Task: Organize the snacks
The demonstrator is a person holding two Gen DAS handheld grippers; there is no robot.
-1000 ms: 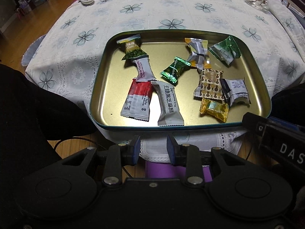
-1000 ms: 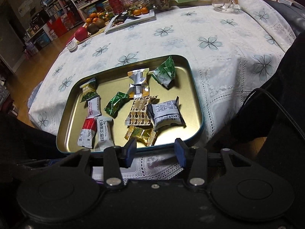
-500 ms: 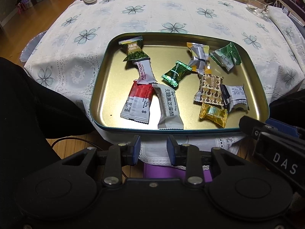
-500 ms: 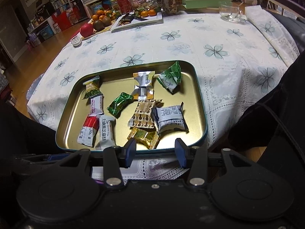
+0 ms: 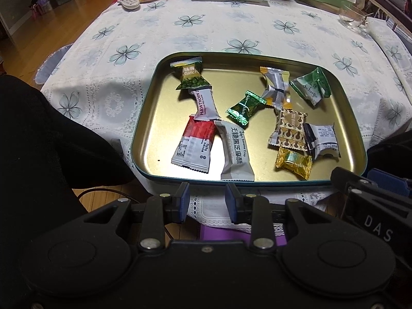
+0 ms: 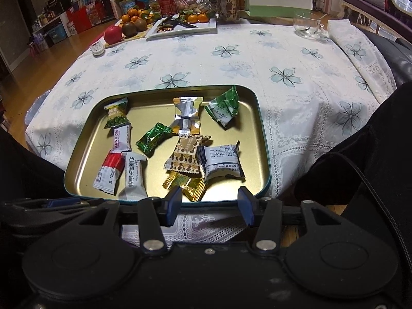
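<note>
Snacks (image 6: 185, 152) lie in tray (image 6: 262, 139) beyond both grippers' fingers (image 6: 172, 203).

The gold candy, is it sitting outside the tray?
No, the gold candy lies inside the tray, near its front edge, beside the other wrapped snacks.

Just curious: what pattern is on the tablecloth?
White tablecloth with pale blue-grey flowers; clearest in the right wrist view.

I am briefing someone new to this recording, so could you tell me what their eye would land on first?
A gold tray sits at the near edge of the flowered tablecloth, strewn with wrapped snacks, such as the red-and-white packet at its near left. Both grippers hover empty before it, the left gripper parted, the right gripper opening wider.
</note>
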